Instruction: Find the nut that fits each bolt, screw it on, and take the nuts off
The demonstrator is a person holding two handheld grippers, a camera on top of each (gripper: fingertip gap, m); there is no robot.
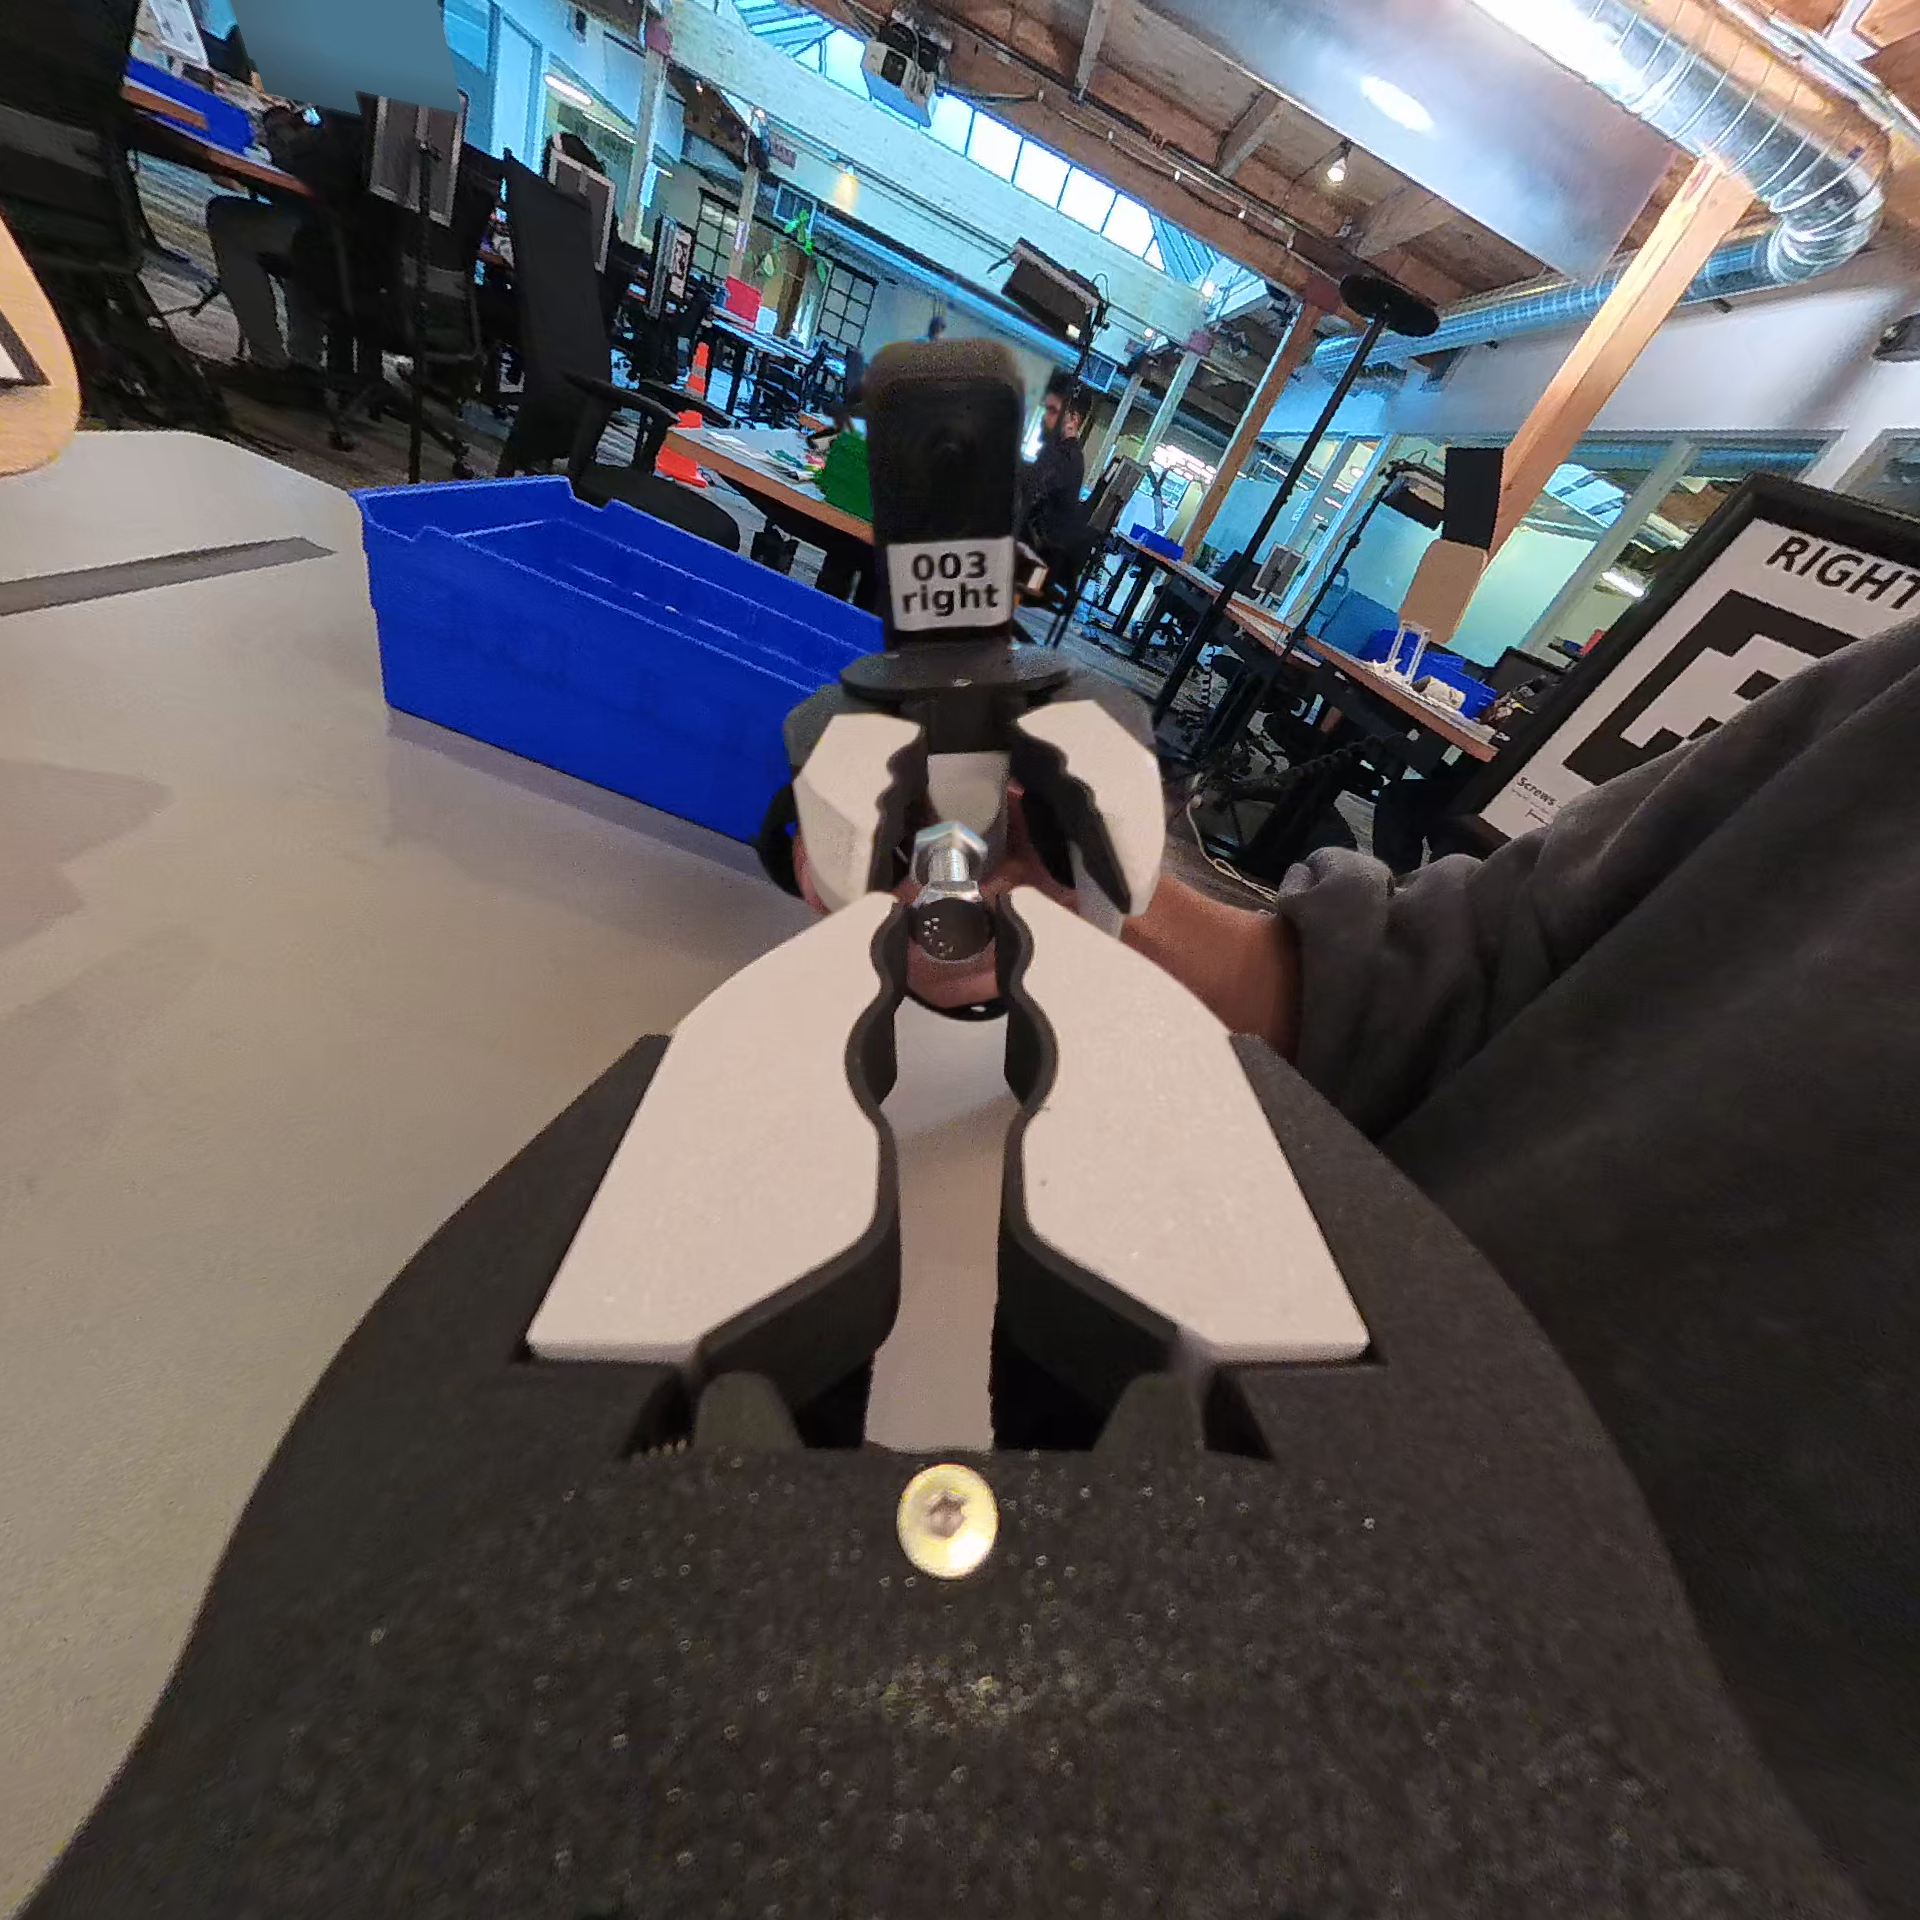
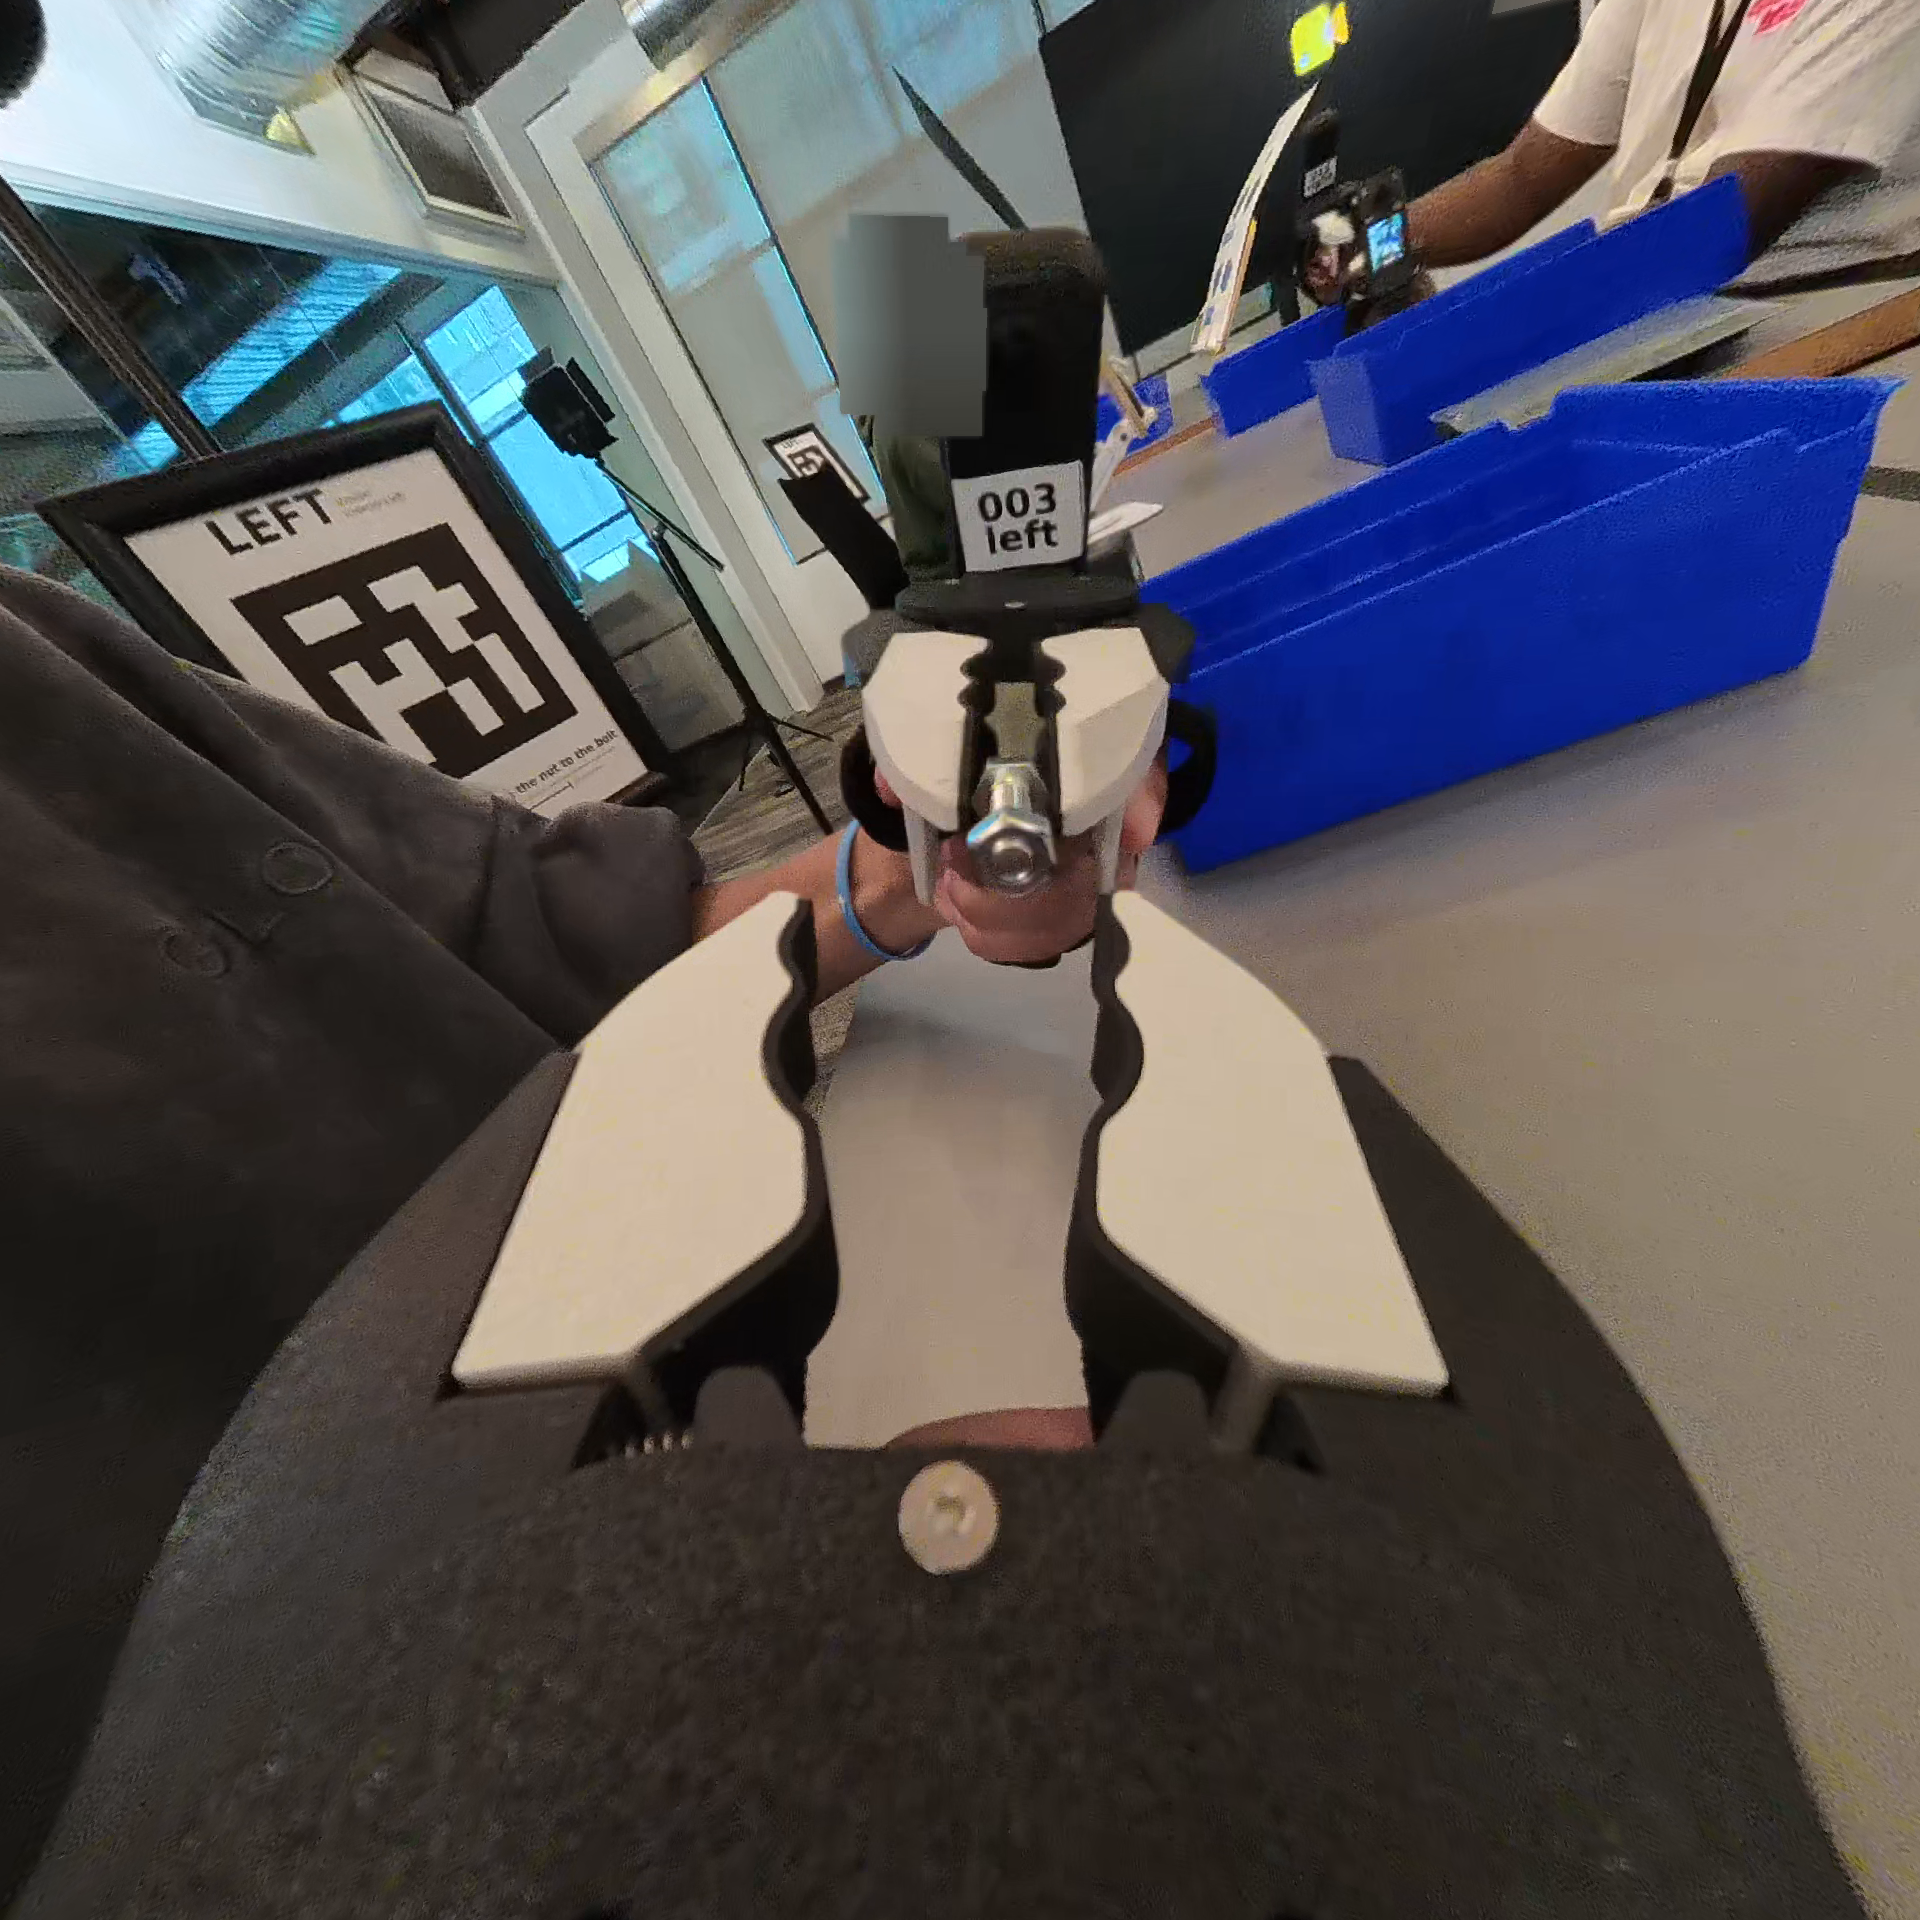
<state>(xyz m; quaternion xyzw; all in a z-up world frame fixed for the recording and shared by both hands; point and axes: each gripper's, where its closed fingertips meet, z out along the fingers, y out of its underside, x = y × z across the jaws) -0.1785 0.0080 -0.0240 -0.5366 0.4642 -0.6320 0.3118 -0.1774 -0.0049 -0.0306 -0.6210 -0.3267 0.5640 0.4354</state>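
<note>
Above the grey table (image 1: 260, 1039), just in front of the blue bin (image 1: 582, 634), I have both tools raised and facing each other tip to tip. Left gripper (image 1: 951, 935): fingers pressed together on the head of the bolt (image 1: 948, 891), so the shank points away from it toward the right gripper (image 2: 951, 914). That one is spread, jaws apart and pinching nothing; its tips sit just short of the nut (image 2: 1013, 829). The nut is partway along the thread, between the bolt head and the free end, and the free end reaches into the gap of the right gripper's fingers as the left wrist view shows it. Handling judgement: bare steel, rigid, light, slick on the flats and likely to skate under smooth pads. Best hold for the nut is across two opposite flats, square to the shank, not on the corners. The bolt head hold looks adequate but could twist if the nut binds. Whether the nut is going on or coming off I cannot tell from these views. Bin lies well clear of both tools, on the far side.
</note>
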